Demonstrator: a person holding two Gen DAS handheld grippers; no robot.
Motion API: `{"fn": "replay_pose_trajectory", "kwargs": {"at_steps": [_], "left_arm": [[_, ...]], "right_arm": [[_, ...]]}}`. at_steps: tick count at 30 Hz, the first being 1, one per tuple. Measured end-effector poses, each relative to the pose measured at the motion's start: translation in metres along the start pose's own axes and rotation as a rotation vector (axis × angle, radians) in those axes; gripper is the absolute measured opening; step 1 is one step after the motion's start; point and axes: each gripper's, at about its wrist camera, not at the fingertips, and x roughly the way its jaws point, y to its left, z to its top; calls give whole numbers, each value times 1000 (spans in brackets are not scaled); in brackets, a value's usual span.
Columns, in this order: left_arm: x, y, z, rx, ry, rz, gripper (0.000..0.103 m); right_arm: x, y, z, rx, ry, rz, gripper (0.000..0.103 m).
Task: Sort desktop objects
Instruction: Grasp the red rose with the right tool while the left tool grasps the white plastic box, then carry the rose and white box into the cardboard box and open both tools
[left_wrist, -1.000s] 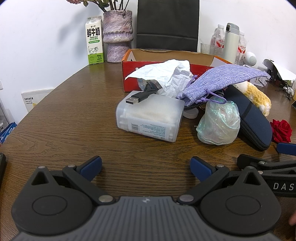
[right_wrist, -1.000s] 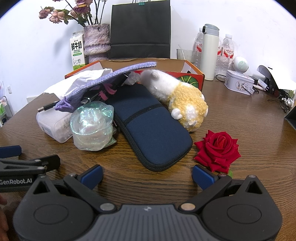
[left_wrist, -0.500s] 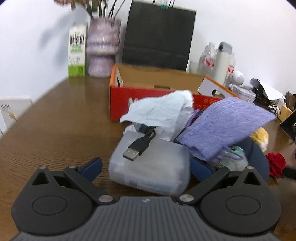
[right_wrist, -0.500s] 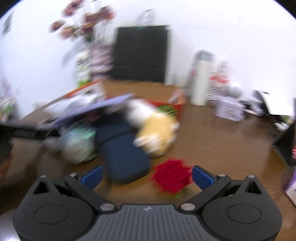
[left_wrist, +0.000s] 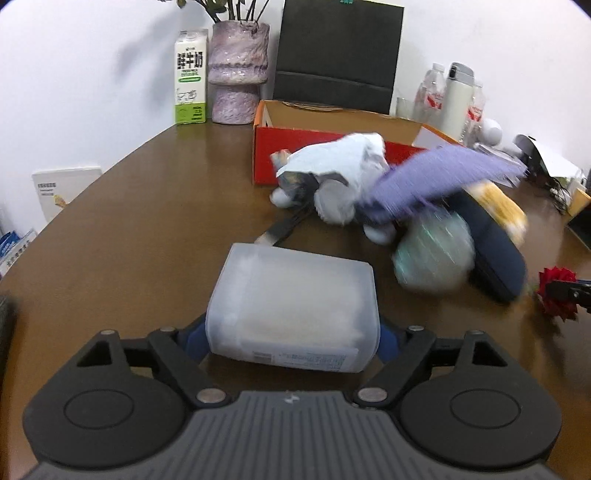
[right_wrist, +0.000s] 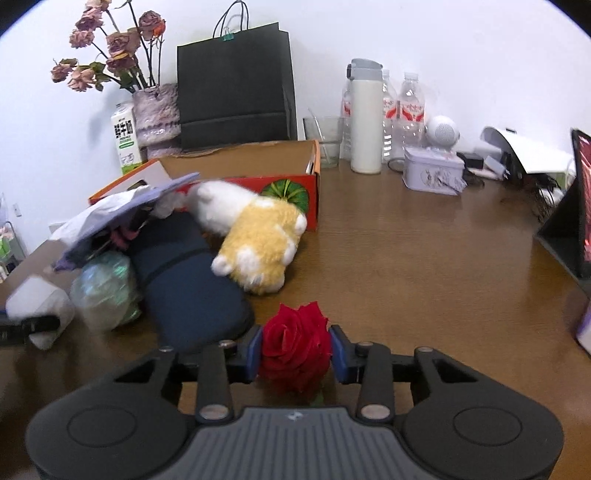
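the left gripper (left_wrist: 291, 338) was closing on the translucent box (left_wrist: 293, 314), long axis crosswise, while the right gripper (right_wrist: 295, 352) closed on the rose (right_wrist: 295, 347) at 12 o'clock.

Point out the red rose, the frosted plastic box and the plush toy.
red rose (right_wrist: 295, 347), right wrist view, bloom's centre.
frosted plastic box (left_wrist: 295, 306), left wrist view, top face.
plush toy (right_wrist: 264, 236), right wrist view, yellow back.

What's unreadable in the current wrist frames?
- Left wrist: pile of purple pouch, plastic bundle and plush is motion-blurred; contacts unclear.
- Left wrist: left gripper pads hidden behind translucent box; jaws closing, box between them.
- Right wrist: rose stem hidden by right gripper; jaws closing.
- Red box interior hidden.
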Motion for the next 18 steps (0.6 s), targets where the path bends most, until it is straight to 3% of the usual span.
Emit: {"fn": "replay_pose_trajectory", "kwargs": {"at_steps": [2,7,8,9,11,12,14,16,18], "left_arm": [[-19,-4,-13,11,10,15,85],[-52,-14,-29,52,17,-32,89],[-53,-16,-28,61,2,-33,92],[-54,-17,-26,69,-15,-27,96],[-53,-20,-24,97,-45,-42,98],[-50,-22,-22,110,-48,-40,98],[-43,-27,-20,124,-31,-28,86],[-44,-30,-22,140,-32,-36,83],[-48,-31,-25,148,-33,-58,83]], "right_arm": [[-15,4,-12,-16,19,30,36],[-54,26,-45,-55,42,146,39],[-60,31,-51,-65,35,164,45],[-66,35,-55,-74,18,171,63],[-72,41,-59,-88,-11,139,78],[-74,44,-61,-95,-14,121,75],[-73,44,-60,-93,-4,120,70],[-71,44,-58,-83,25,130,57],[-67,43,-58,-83,54,152,35]]}}
